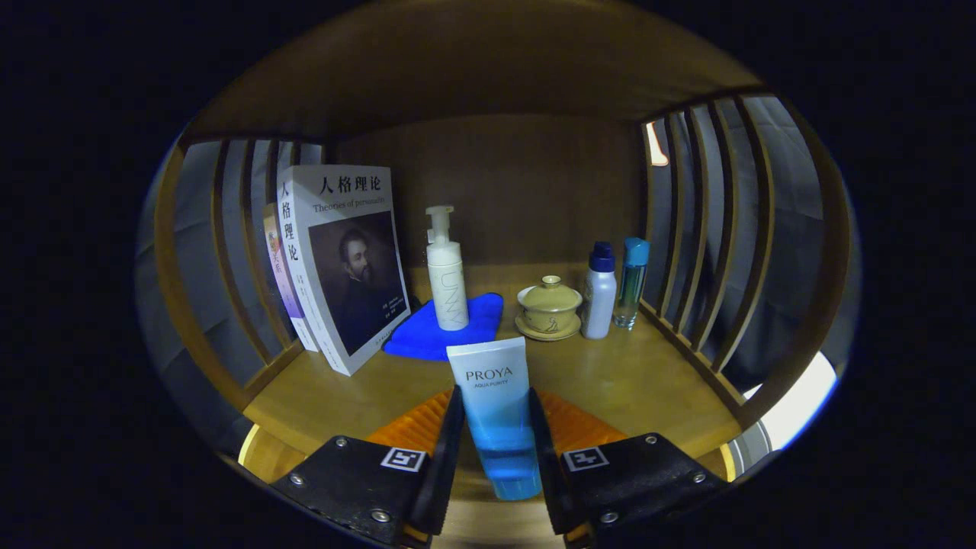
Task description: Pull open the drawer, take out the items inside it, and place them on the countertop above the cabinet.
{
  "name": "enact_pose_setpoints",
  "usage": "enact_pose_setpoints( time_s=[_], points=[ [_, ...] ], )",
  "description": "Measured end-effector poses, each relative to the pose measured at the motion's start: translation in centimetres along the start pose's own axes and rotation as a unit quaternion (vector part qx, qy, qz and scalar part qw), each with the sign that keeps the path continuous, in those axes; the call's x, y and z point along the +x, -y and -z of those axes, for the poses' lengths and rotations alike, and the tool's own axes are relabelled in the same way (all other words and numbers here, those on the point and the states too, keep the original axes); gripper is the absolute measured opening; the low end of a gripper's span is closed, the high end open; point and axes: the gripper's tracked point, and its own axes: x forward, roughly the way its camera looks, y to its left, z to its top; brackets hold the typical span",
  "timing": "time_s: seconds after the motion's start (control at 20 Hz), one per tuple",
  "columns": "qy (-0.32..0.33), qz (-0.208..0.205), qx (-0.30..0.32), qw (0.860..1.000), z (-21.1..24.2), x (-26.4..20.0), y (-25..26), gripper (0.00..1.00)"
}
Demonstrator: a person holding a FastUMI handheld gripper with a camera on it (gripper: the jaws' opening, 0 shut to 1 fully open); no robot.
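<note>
My gripper (494, 412) is shut on a blue-and-white tube (492, 396), both fingers pressing its sides. The tube stands upright with its blue cap end down, held just over the front of the wooden countertop (633, 381). Beyond it on the countertop a white pump bottle (446, 274) stands on a blue cloth (442, 328).
Two books (343, 267) lean against the slatted left wall. A lidded yellow cup on a saucer (549, 307), a white bottle with a blue cap (599, 293) and a clear blue bottle (631, 282) stand at the back right. Slatted rails (709, 229) close both sides; bare wood lies right of the tube.
</note>
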Motion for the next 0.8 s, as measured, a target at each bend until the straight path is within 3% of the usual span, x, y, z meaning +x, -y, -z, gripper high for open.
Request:
enact_pose_setpoints(
  time_s=[0.15, 0.3, 0.55, 0.8],
  points=[
    [0.004, -0.010, -0.002, 1.000, 0.0, 0.6, 0.6, 0.58],
    [0.044, -0.011, 0.004, 0.999, -1.4, -0.5, 1.0, 0.93],
    [0.108, -0.004, 0.021, 0.994, -3.1, -6.2, 1.1, 0.95],
    [0.141, -0.002, 0.016, 0.990, -1.8, -12.3, -0.4, 0.95]
  ],
)
